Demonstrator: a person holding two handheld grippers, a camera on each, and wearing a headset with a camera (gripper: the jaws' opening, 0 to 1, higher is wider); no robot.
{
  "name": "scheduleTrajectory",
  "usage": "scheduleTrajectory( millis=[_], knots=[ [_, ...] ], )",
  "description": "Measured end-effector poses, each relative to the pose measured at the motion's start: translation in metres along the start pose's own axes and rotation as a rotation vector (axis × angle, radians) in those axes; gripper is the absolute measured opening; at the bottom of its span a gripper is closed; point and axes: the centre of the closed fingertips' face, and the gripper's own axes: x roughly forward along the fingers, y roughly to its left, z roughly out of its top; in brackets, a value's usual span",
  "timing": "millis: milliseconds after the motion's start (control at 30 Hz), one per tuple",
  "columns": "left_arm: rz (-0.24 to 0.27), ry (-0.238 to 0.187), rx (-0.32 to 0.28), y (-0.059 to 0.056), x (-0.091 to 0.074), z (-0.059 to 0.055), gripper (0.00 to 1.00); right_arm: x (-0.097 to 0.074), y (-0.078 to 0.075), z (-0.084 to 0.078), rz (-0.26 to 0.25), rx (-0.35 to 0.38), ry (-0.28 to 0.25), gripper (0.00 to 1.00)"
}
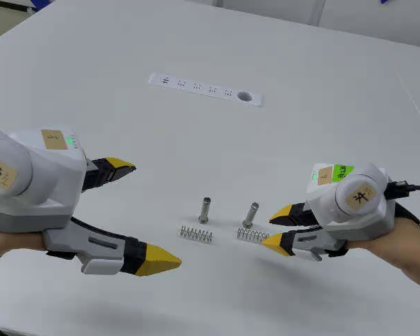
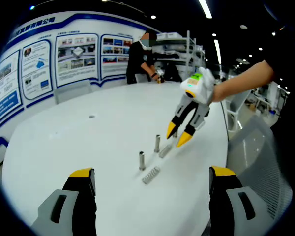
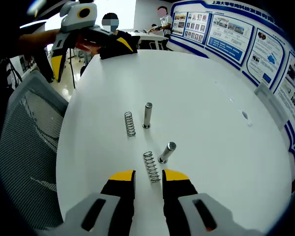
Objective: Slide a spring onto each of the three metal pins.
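Note:
Two short metal pins (image 1: 206, 209) (image 1: 250, 213) stand upright on the white table (image 1: 210, 140). A spring lies flat in front of each, the left spring (image 1: 196, 234) and the right spring (image 1: 252, 234). My right gripper (image 1: 278, 228) is open by a narrow gap. Its tips straddle the near end of the right spring (image 3: 151, 167) without touching it, with a pin (image 3: 166, 152) just beyond. My left gripper (image 1: 145, 214) is wide open and well left of the parts. In its own view, its jaws frame the left spring (image 2: 151, 174), a pin (image 2: 142, 161) and the right gripper (image 2: 179, 135).
A white power strip (image 1: 205, 89) is set into the table further back. A mesh chair (image 3: 29, 132) stands at the table's edge. People stand at the far end of the table (image 2: 142, 56). Poster boards (image 2: 64, 59) line the wall.

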Motion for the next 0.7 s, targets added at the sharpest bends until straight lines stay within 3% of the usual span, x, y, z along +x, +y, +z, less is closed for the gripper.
scheduleTrajectory(
  millis=[167,433,700],
  knots=[
    [0.002,0.007,0.001,0.003,0.000,-0.002,0.98,0.013,-0.002,-0.010,-0.010,-0.007,0.052,0.22],
    [0.002,0.019,-0.009,0.006,0.000,-0.008,0.97,0.022,-0.006,-0.017,-0.018,0.016,0.071,0.22],
    [0.004,0.044,-0.018,0.006,0.000,-0.016,0.97,0.026,-0.004,-0.020,0.028,0.014,0.078,0.19]
  ],
)
